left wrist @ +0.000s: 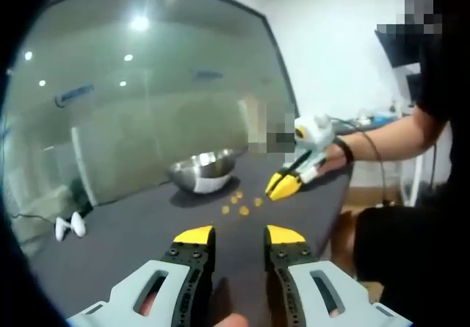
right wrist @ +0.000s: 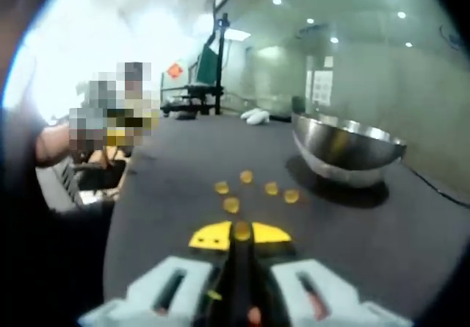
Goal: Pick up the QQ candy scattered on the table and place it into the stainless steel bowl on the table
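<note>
Right tongs (right wrist: 241,233) pinching one QQ candy (right wrist: 241,230) by its edge — left tongs (left wrist: 239,234) spread, idle; risk: the candy could slip out before reaching the stainless steel bowl (right wrist: 345,149).

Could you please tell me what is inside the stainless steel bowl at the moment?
Both views catch the stainless steel bowl side-on, so its wall hides the floor; only a strip of bare inner wall shows. Five candies lie outside on the table, and one sits between the right tool's tips.

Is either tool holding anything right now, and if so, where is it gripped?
The right tool is shut on one QQ candy, pinched at its sides between the yellow tips. The left tool is open, holding nothing.
</note>
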